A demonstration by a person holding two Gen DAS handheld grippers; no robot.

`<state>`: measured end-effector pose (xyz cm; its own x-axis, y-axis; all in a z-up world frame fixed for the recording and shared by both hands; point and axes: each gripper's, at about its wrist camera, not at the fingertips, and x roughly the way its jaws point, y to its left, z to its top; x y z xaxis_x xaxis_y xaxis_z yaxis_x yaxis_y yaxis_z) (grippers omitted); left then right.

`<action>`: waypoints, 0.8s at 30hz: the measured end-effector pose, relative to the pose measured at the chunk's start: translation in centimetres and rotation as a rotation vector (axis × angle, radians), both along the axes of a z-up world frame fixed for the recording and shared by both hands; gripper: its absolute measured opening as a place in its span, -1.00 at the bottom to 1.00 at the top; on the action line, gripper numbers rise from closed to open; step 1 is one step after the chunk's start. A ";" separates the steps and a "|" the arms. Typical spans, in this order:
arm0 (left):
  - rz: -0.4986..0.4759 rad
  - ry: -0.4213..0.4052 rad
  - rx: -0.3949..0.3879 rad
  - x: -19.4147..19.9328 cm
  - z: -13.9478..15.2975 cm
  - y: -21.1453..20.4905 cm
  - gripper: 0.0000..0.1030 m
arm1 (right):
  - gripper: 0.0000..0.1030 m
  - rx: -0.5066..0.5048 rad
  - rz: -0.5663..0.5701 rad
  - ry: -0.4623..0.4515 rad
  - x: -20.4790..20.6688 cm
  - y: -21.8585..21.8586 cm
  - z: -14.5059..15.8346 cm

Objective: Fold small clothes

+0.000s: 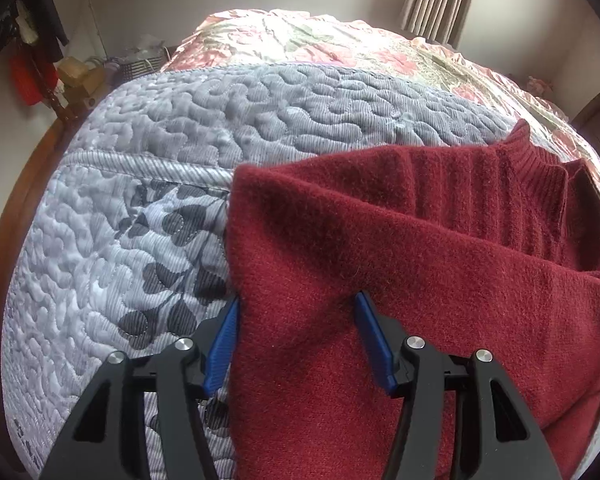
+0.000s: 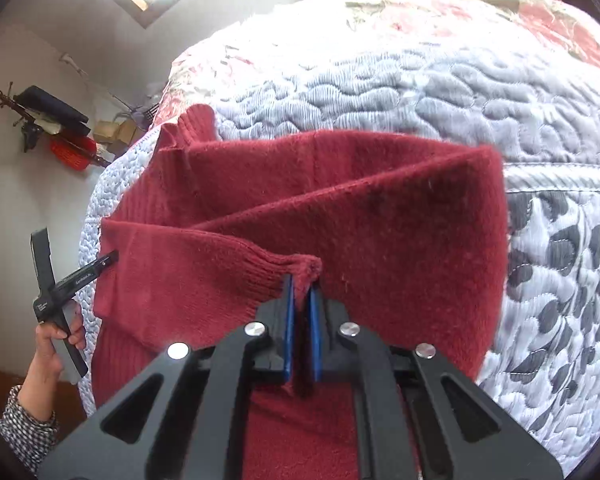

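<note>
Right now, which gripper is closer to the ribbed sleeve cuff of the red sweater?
Right. The right gripper is shut on the sleeve cuff. The left gripper is open over the sweater's plain body, away from that cuff.

The black left gripper with blue pads sat spread wide; the matching right gripper was clamped (on red knit cuff).

Each camera sits just behind its own jaws, looking forward and down, close above the bed. Ahead of both jaws lies the same red sweater, seen from opposite sides; beyond it, both views share the grey quilt.
</note>
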<state>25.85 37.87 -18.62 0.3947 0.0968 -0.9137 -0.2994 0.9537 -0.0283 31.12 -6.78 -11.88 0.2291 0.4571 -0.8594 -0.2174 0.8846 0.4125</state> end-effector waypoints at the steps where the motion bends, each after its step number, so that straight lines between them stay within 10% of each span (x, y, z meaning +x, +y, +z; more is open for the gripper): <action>1: 0.000 0.006 0.006 0.1 -0.3 -0.1 0.14 | -0.89 -0.005 -0.010 0.021 0.0 -0.2 -0.5; 14: -0.027 -0.090 -0.028 -3.4 4.6 -2.1 0.08 | -0.57 0.015 -0.003 0.089 -2.8 -2.3 -0.4; 24: -0.094 0.029 -0.042 -4.5 -1.2 -5.4 0.12 | -0.89 -0.113 0.004 0.103 -3.7 -0.9 -2.6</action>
<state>21.37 32.52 -19.81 0.3733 0.0216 -0.9274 -0.2102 0.9757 -0.0619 27.43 -7.67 -14.44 0.1355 0.3568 -0.9243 -0.1832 0.9259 0.3305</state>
